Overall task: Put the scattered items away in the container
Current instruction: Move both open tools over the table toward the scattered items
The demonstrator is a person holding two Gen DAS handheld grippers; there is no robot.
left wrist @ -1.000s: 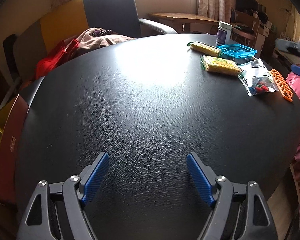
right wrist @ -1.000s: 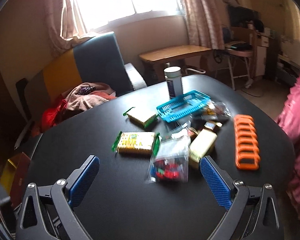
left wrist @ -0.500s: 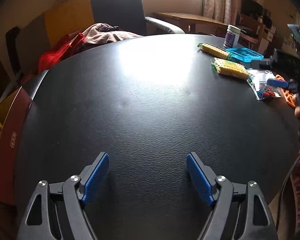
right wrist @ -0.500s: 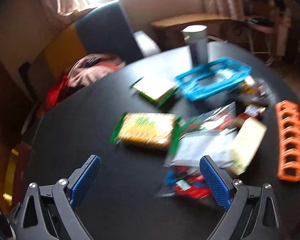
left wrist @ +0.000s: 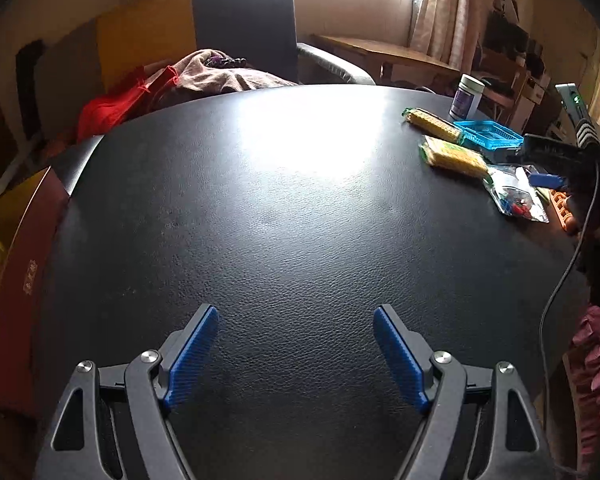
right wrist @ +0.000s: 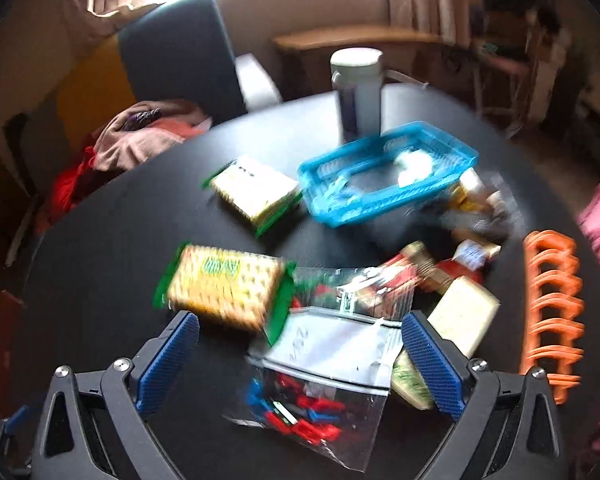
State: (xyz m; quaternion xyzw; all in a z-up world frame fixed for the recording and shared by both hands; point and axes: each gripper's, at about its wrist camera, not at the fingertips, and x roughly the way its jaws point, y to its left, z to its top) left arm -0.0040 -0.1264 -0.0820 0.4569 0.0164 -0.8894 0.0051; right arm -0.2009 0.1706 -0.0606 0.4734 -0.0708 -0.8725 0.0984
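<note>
Right tool [right wrist: 300,360] spread wide, empty, low over clear zip bag of red and blue clips [right wrist: 320,384]. Blue plastic lattice basket [right wrist: 384,178] at 12 o'clock beyond, nothing clearly inside. Left tool [left wrist: 296,354] also spread, empty, over bare black leather-look surface [left wrist: 260,208]. Advice: pinch bag at bunched clips, not slack film; avoid green-edged cracker pack [right wrist: 224,284] at 11 o'clock.

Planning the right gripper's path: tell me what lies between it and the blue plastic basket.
In the right wrist view, the clear zip bag of red and blue pieces, then the yellow cracker packet, lie before the blue plastic basket.
</note>
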